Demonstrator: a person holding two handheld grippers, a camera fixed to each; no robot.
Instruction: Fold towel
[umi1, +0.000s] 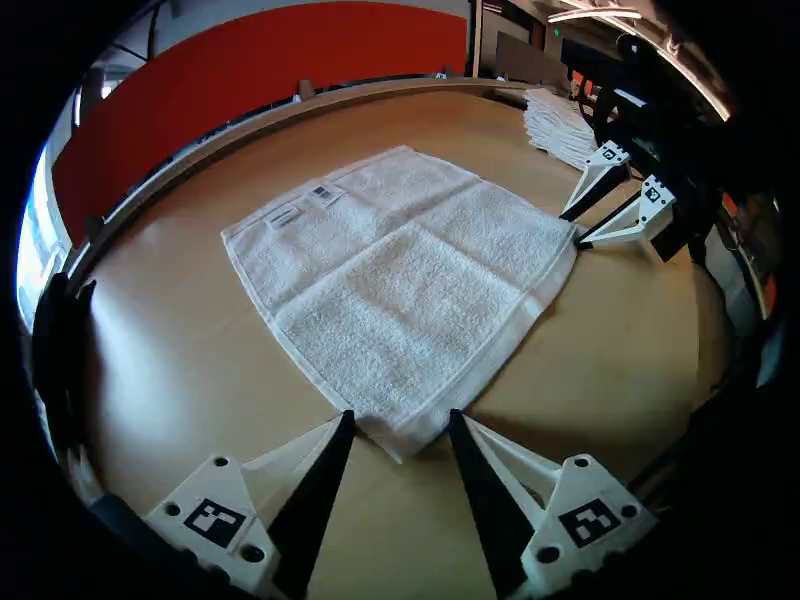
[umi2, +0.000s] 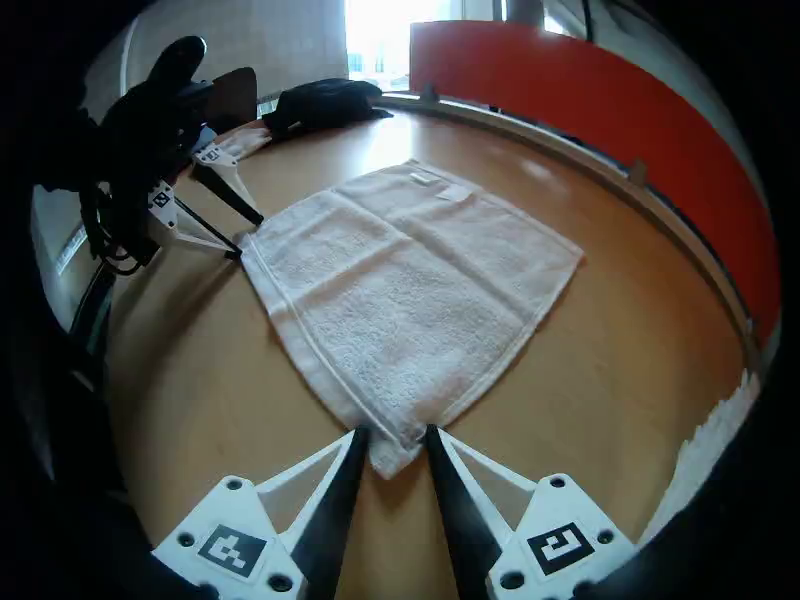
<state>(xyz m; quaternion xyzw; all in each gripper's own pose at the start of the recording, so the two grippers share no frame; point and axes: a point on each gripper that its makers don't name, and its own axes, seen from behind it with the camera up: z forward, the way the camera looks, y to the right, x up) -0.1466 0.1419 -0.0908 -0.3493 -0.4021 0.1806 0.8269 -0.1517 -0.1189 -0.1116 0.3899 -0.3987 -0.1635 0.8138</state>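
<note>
- Mid-table, clear of its edges: white terry-cloth towel (umi1: 400, 270) flat on tan wooden table (umi1: 180, 350).
- We find left gripper (umi1: 400, 415) and right gripper (umi2: 394, 430) with fingers apart, each straddling a towel corner.
- We judge it light, limp; pinch corners.

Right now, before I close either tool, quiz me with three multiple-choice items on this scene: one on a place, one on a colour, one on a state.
1. Where is the left tool? A at a corner of the towel; B over the towel's middle; C far from the towel.
2. The panel behind the table is: A blue; B red; C green.
3. The right tool is: A shut, clear of the towel; B holding the towel aloft; C open astride a corner.
1 A: a corner lies between its fingers. 2 B: it shows red. 3 C: its fingers stand apart either side of the flat towel's corner.
</note>
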